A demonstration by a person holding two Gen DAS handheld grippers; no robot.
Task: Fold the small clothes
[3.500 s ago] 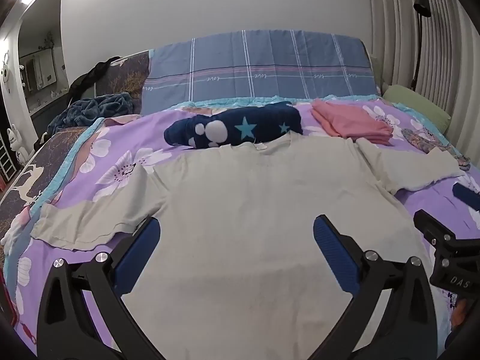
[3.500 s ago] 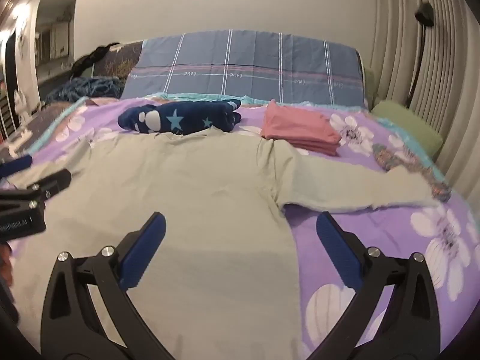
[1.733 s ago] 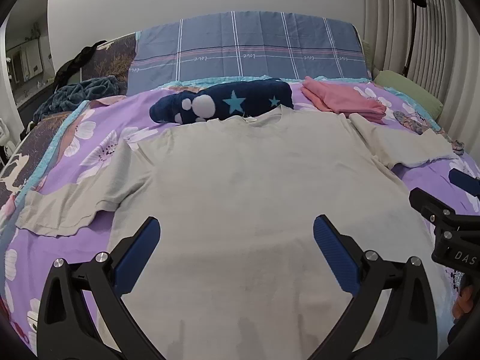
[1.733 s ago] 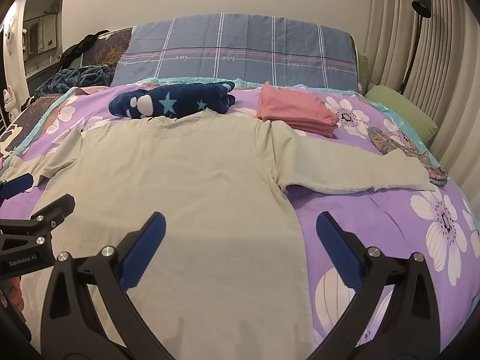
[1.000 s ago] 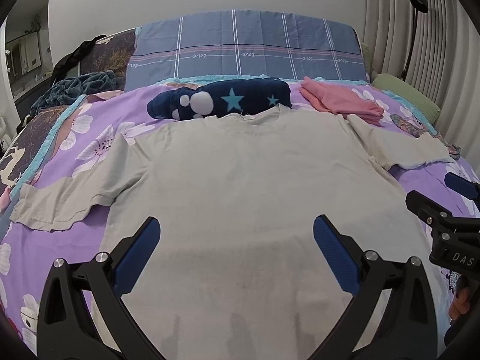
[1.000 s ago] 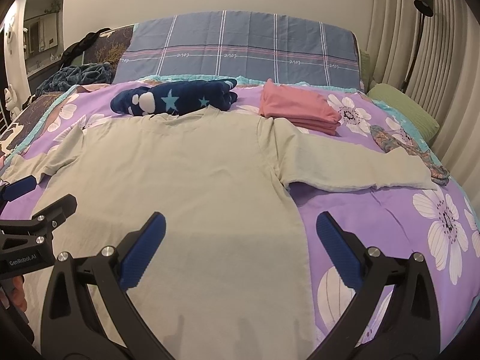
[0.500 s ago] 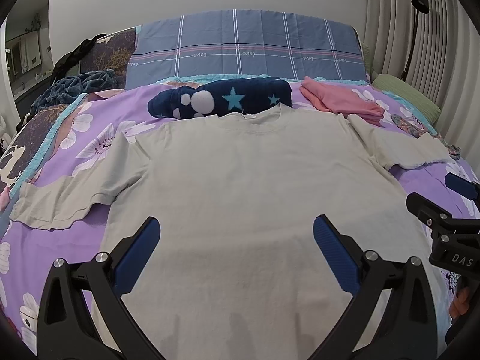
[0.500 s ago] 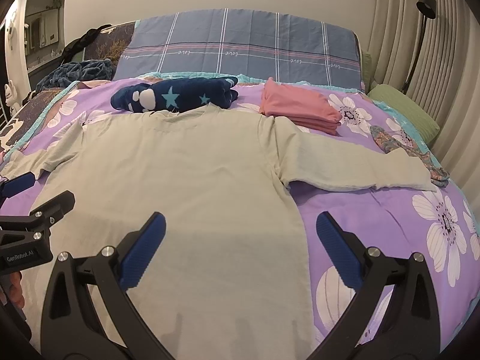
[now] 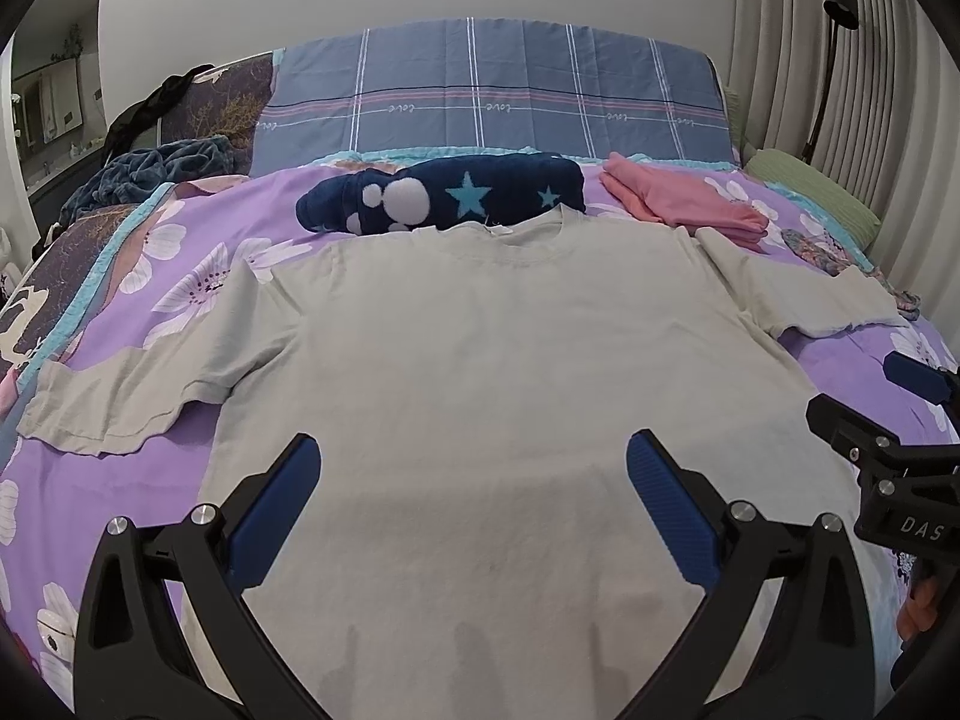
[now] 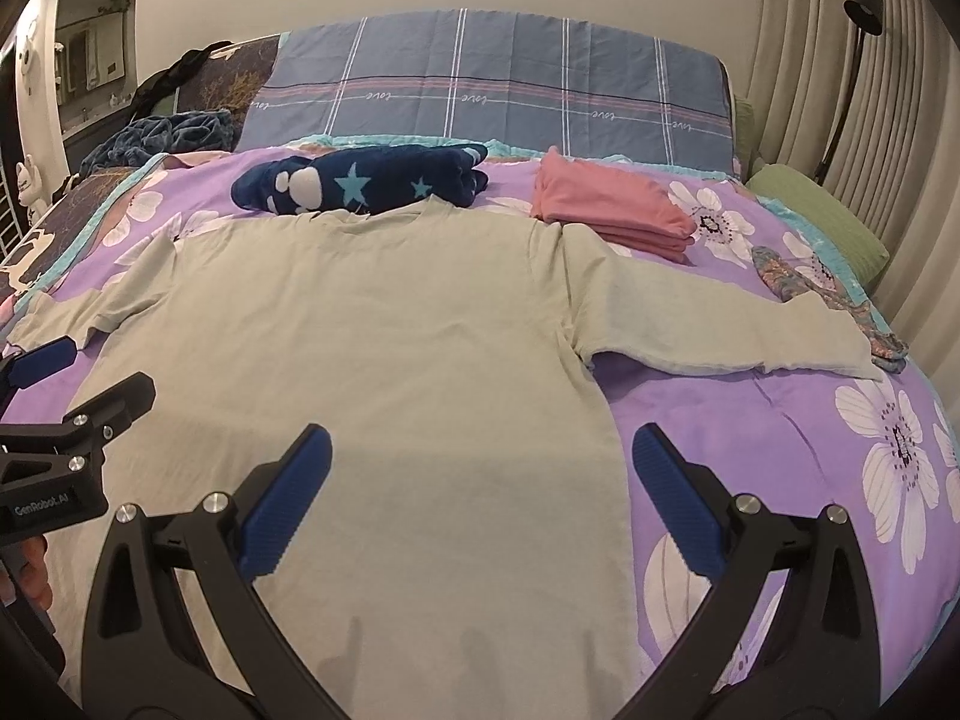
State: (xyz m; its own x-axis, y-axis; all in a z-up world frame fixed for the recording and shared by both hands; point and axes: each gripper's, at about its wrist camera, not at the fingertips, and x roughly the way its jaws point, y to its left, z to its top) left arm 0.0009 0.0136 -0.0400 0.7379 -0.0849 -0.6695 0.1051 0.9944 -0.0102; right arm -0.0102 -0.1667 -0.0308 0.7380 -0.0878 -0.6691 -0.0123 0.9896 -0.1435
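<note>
A pale grey-beige T-shirt lies spread flat on the purple flowered bedspread, collar toward the headboard, both sleeves out. It also shows in the right wrist view. My left gripper is open and empty, held above the shirt's lower middle. My right gripper is open and empty above the shirt's lower right side and hem edge. Each gripper shows at the edge of the other's view: the right gripper and the left gripper.
A folded navy star-print garment lies just behind the collar. A folded pink stack lies to its right, a patterned small garment by the right sleeve end. A blue plaid pillow, a green pillow and a dark blanket lie at the head.
Both grippers drew back and rose a little early on, showing more of the shirt. Over the last second almost nothing has moved. The shirt lies as before.
</note>
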